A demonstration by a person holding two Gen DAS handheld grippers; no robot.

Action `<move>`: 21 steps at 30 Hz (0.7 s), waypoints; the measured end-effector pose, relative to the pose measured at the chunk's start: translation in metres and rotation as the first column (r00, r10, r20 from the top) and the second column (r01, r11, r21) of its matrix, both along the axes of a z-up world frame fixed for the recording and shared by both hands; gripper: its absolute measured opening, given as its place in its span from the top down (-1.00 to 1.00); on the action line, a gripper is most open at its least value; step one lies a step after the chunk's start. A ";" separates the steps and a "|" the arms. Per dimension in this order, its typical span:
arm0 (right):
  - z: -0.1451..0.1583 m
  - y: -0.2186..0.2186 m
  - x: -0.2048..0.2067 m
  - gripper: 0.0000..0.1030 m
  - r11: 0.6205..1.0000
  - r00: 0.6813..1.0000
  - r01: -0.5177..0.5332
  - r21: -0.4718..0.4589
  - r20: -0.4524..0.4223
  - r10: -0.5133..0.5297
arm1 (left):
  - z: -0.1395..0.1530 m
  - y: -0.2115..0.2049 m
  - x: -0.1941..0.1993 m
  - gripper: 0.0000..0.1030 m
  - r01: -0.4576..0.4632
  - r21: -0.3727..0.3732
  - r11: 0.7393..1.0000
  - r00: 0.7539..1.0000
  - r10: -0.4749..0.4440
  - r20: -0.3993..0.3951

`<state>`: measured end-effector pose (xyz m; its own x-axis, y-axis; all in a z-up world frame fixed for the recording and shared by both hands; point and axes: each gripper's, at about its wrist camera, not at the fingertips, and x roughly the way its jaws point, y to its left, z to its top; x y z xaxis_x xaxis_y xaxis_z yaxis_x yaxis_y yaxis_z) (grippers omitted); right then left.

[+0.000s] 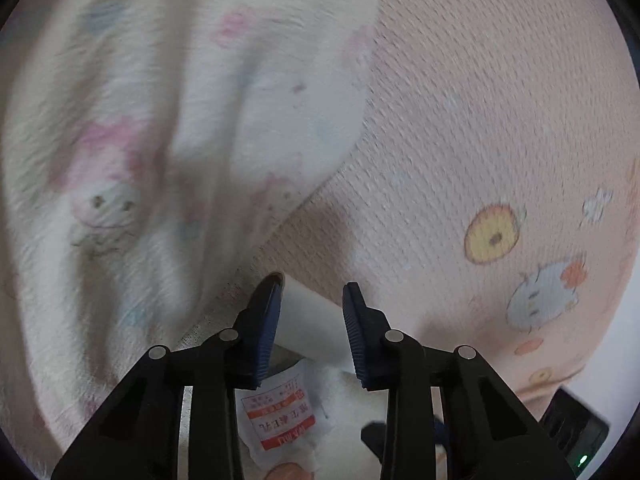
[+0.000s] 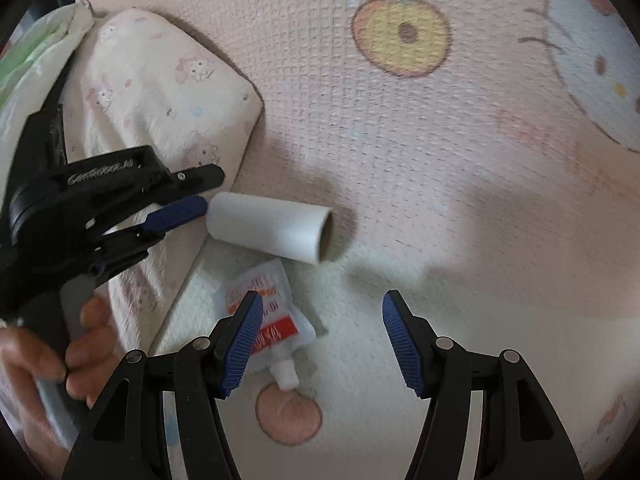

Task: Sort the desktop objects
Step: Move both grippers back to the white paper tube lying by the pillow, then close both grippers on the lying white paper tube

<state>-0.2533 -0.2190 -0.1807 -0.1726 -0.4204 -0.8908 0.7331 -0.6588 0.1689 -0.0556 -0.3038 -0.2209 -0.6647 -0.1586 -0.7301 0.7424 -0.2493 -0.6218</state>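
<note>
The white paper roll (image 2: 270, 226) lies on the pink printed cloth (image 2: 400, 160), one end between the spread jaws of the left gripper (image 1: 310, 320), pads not pressing it. The right gripper (image 2: 322, 340) hovers with jaws spread over a small pouch (image 2: 276, 312), gripping nothing.

The left gripper (image 1: 310, 330) angles downward, jaws part-open. The right gripper (image 2: 322, 338) points down with jaws spread wide, nothing between them.

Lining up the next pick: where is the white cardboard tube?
The white cardboard tube lies left of centre in the right wrist view, above the spouted sachet, its near end between the left gripper's open jaws.
</note>
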 end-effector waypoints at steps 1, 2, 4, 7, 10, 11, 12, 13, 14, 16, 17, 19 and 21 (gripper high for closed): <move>-0.002 -0.002 -0.002 -0.17 1.000 1.000 -0.009 -0.008 0.006 0.009 | 0.001 0.001 -0.001 0.31 0.006 -0.008 1.000 1.000 -0.006 0.006; -0.004 -0.005 -0.005 -0.17 1.000 1.000 -0.015 -0.015 0.006 0.015 | 0.002 0.002 0.000 0.31 0.010 -0.015 1.000 1.000 -0.010 0.011; -0.008 -0.005 -0.011 -0.17 1.000 1.000 -0.013 -0.012 -0.007 0.013 | 0.003 0.003 0.001 0.31 0.017 -0.015 1.000 1.000 -0.017 0.006; -0.016 -0.006 -0.024 -0.17 1.000 1.000 -0.004 -0.012 0.011 0.004 | 0.001 0.007 0.000 0.36 0.033 -0.003 0.999 0.999 -0.033 0.001; -0.020 -0.009 -0.030 -0.17 0.999 0.999 -0.016 -0.038 0.032 0.018 | -0.002 -0.001 -0.003 0.39 0.060 0.028 0.998 0.998 -0.060 -0.025; -0.022 -0.011 -0.031 -0.17 0.999 0.999 -0.022 -0.042 0.035 0.023 | -0.005 -0.002 -0.004 0.39 0.072 0.037 0.997 0.997 -0.071 -0.035; -0.023 -0.012 -0.032 -0.17 0.999 0.999 -0.026 -0.045 0.040 0.028 | -0.007 -0.001 -0.006 0.39 0.100 0.055 0.993 0.994 -0.097 -0.056; -0.024 -0.012 -0.032 -0.17 0.998 0.998 -0.027 -0.053 0.050 0.030 | -0.012 0.003 -0.013 0.39 0.116 0.066 0.991 0.992 -0.112 -0.065; -0.025 -0.010 -0.032 -0.17 0.997 0.997 -0.025 -0.072 0.068 0.030 | -0.014 0.005 -0.018 0.39 0.137 0.077 0.988 0.989 -0.132 -0.066; -0.026 -0.005 -0.032 -0.17 0.996 0.997 -0.003 -0.085 0.082 0.010 | -0.017 0.010 -0.025 0.39 0.184 0.085 0.979 0.983 -0.180 -0.044; -0.026 -0.002 -0.032 -0.17 0.997 0.997 0.008 -0.082 0.081 -0.002 | -0.019 0.009 -0.032 0.39 0.198 0.088 0.976 0.980 -0.195 -0.042; -0.025 0.008 -0.032 -0.17 0.995 0.995 0.042 -0.089 0.094 -0.033 | -0.021 0.018 -0.038 0.39 0.253 0.100 0.962 0.967 -0.248 -0.066; -0.024 0.023 -0.032 -0.17 0.993 0.991 0.084 -0.081 0.107 -0.075 | -0.023 0.030 -0.044 0.39 0.322 0.127 0.938 0.945 -0.312 -0.095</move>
<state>-0.2858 -0.1964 -0.2046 -0.1174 -0.4841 -0.8671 0.6548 -0.6942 0.2989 -0.1000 -0.2738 -0.2437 -0.7158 0.1686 -0.6776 0.5907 -0.3714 -0.7163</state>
